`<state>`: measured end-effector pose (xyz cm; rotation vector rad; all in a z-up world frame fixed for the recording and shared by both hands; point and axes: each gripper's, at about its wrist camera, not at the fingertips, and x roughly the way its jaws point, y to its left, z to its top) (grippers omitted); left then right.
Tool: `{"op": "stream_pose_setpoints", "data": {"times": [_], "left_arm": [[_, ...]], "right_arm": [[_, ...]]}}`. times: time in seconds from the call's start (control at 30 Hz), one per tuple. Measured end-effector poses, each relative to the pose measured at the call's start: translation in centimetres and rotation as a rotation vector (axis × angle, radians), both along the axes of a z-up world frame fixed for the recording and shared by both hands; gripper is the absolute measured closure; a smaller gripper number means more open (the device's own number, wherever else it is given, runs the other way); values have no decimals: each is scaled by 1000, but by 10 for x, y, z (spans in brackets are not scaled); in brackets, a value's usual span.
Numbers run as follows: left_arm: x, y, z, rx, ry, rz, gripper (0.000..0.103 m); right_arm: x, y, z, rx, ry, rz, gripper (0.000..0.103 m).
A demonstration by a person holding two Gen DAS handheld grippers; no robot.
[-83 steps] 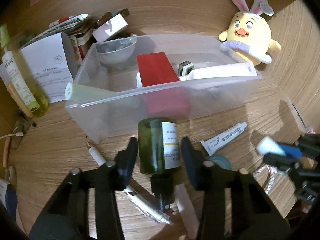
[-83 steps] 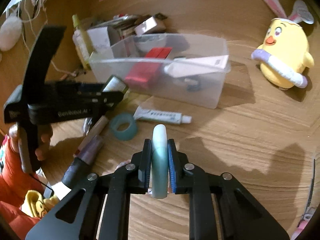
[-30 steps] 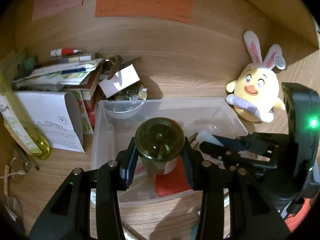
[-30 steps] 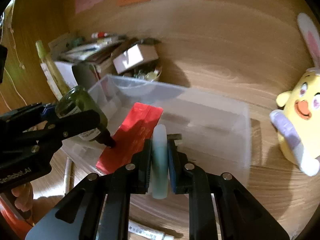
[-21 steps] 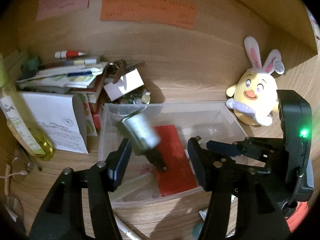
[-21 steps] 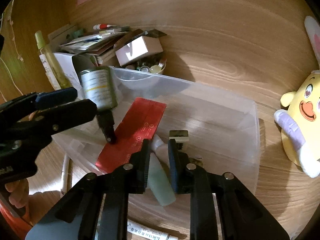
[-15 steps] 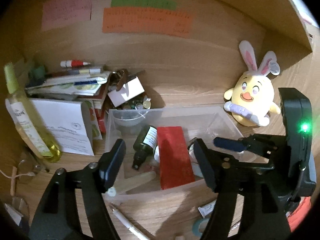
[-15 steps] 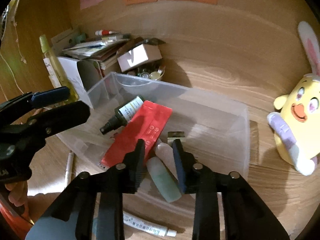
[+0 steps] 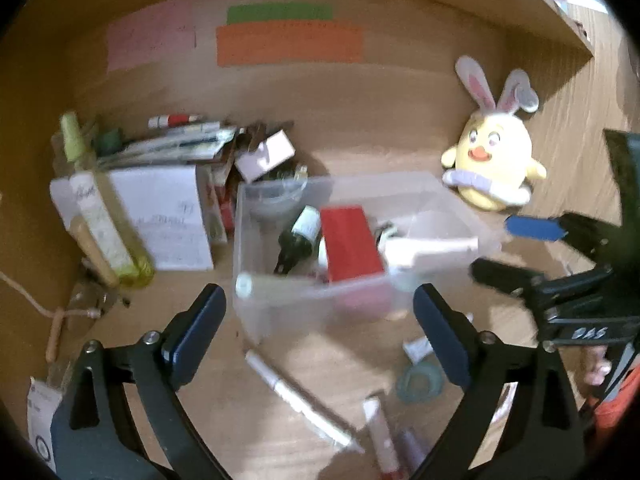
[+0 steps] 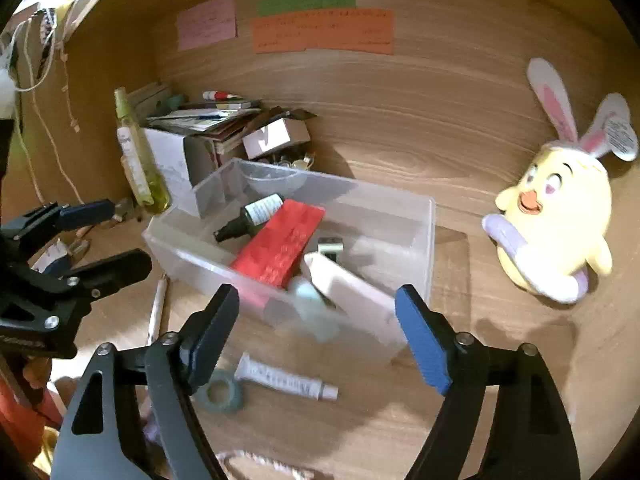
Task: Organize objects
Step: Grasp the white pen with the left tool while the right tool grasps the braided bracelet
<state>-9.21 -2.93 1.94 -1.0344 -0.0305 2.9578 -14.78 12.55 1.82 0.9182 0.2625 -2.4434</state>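
Fingers (image 10: 420, 336) spread; dropper bottle (image 10: 250, 216) lies cap-down-left.

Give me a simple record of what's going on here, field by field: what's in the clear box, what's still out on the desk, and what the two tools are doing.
container: clear plastic bin on the wooden desk
inside bin: dark green bottle, red box, pale green tube
on desk in front of bin: white tube, teal tape ring, pen
beside bin: yellow bunny plush
left gripper: fingers spread wide, holding nothing
right gripper: fingers spread wide, holding nothing
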Motion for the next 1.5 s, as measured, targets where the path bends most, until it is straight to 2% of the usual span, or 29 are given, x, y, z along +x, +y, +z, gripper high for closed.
{"op": "stream_pose_setpoints", "data": {"times": [0.13,0.47,0.57,0.7,0.77,1.0,1.03,1.17,1.2,1.27,1.33,1.5], "left_arm": [[8,-4,-21,-6,-63,17,6],[5,-15,-75,-51,-210,68,7],[3,-16,-82,-55,-243,65,23],[2,-22,-89,-18,-274,61,31],[3,-26,-93,5,-287,53,40],[20,-35,-91,-5,-281,33,69],[22,-37,-91,-4,-281,32,73],[31,-43,-91,-12,-271,38,90],[34,-43,-91,-8,-266,37,90],[41,-41,-91,9,-250,26,90],[50,-35,-91,-3,-234,19,90],[67,-21,-89,5,-210,7,90]], "right_arm": [[17,10,-6,-8,-10,-1,19],[54,26,-44,5,-97,9,19],[62,28,-57,-1,-139,16,19],[70,25,-71,12,-177,27,19],[74,21,-77,30,-182,34,19],[81,9,-91,86,-167,31,19],[82,10,-92,87,-154,25,22],[84,12,-91,85,-122,3,53],[83,13,-90,84,-117,-3,58],[81,16,-89,77,-116,-19,79],[77,19,-87,63,-124,-33,88],[70,29,-82,4,-149,-56,90]]}}
